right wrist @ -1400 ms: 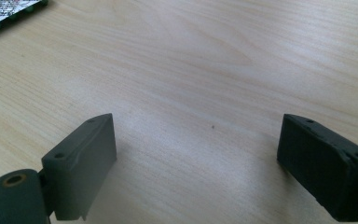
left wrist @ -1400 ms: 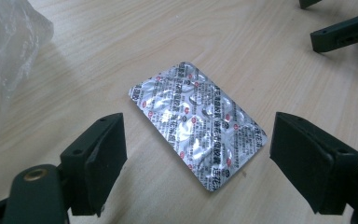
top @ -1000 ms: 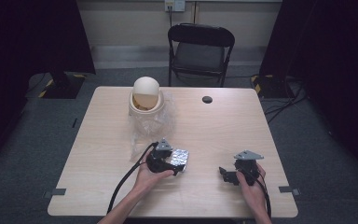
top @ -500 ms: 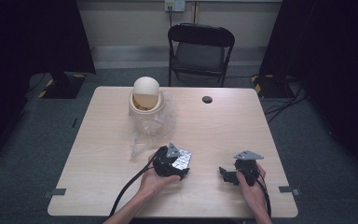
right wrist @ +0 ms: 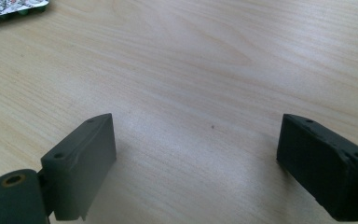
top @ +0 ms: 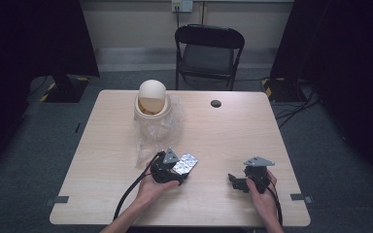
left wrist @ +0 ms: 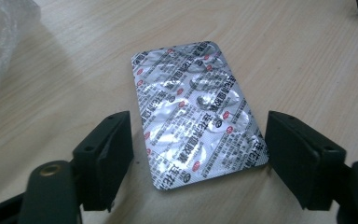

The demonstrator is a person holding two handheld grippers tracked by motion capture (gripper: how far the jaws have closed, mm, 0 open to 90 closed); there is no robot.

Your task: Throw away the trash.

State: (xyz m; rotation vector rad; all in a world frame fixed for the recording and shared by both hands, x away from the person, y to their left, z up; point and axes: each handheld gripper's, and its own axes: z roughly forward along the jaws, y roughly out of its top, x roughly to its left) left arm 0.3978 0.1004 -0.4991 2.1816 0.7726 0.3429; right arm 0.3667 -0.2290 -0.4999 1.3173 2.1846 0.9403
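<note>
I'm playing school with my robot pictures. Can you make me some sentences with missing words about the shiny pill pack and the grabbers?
1. The silver pill pack lies flat on the wooden ____.
2. The pill pack sits between the jaws of the ____ gripper.
3. The right gripper has ____ between its jaws.
4. Behind the table stands a black ____.

Missing words: table; left; nothing; chair

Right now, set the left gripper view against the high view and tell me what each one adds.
Left gripper view alone: red and black print on the silver foil blister pack, lying flat between the left gripper, whose jaws have just been closing, pads not yet touching.

High view alone: cream ball-topped pot, black folding chair, right gripper.

Both: pack, light wooden table, crumpled clear plastic bag.
</note>
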